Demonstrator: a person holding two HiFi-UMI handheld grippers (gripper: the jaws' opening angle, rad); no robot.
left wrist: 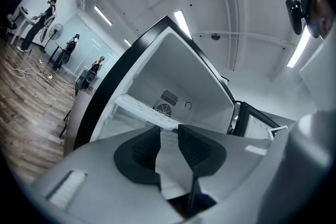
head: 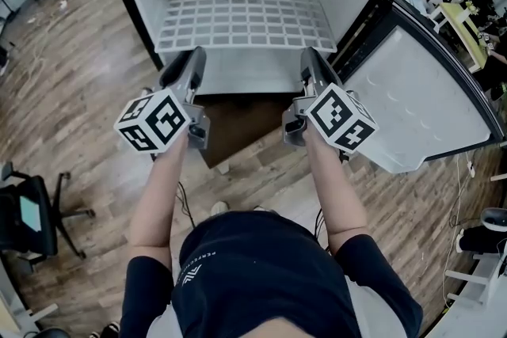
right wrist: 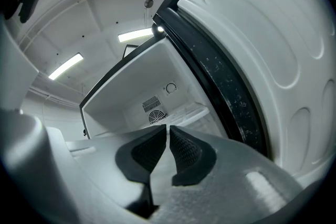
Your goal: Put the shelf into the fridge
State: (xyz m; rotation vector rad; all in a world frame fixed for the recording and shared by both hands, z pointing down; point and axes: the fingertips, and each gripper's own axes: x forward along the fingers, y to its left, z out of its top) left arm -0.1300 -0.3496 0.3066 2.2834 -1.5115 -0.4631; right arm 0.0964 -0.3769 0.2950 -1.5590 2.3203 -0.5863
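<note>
Shelf sat inside fridge, apparently seated. 2 grippers at fridge mouth: left gripper half-open, empty; right gripper nearly closed, empty. Next: back out.

No wording is legible; the white print on the dark shirt is too small to read.

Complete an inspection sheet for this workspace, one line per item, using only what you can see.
Surface: wood-look floor, fridge standing on it, door open.
Job's things: white wire shelf sits inside the fridge.
Clutter: nothing seen.
Grippers: left gripper fingers apart, empty; right gripper fingers nearly together, empty; both in front of the fridge.
Cables: dark cable on floor beside the person's shoe.
Surroundings: office chair at left, desks at right.
</note>
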